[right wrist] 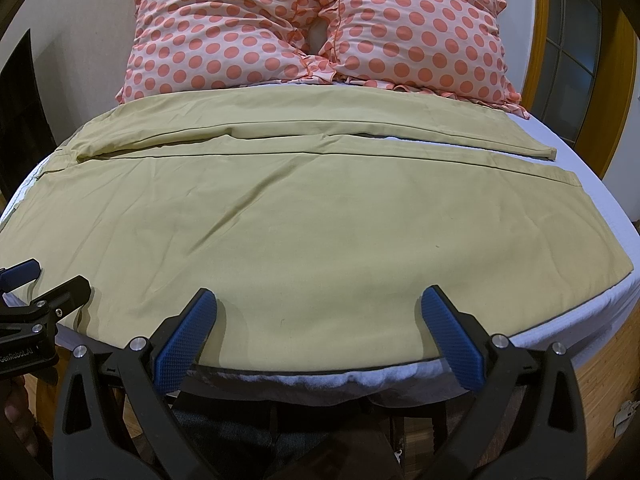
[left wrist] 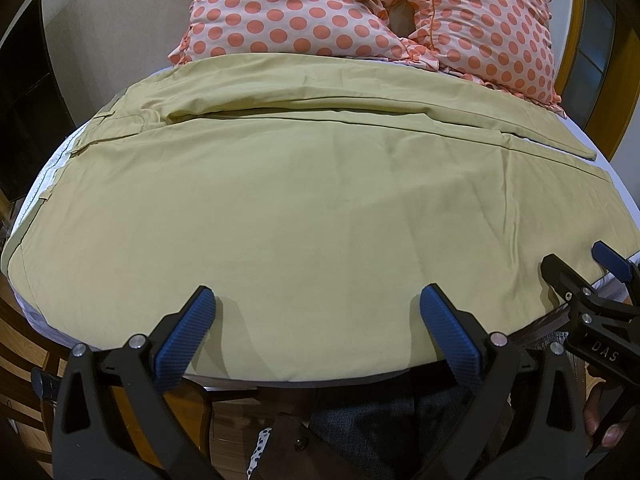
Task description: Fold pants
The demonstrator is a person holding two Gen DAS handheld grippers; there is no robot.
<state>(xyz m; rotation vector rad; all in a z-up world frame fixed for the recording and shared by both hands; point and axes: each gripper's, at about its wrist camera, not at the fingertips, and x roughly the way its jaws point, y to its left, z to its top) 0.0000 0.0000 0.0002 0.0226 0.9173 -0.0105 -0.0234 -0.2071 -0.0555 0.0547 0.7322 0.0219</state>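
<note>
Khaki pants lie spread flat across a white-sheeted bed, waistband at the left, leg cuffs at the right; they also show in the right wrist view. The two legs lie side by side with a narrow gap at the far right. My left gripper is open and empty over the near edge of the near leg. My right gripper is open and empty over the same edge, further right. Each gripper shows at the side of the other's view: the right one, the left one.
Two pink polka-dot pillows lie behind the pants, also in the right wrist view. The white sheet shows at the right. A wooden bed frame and wooden floor lie below the near edge. A wood-framed door stands at the right.
</note>
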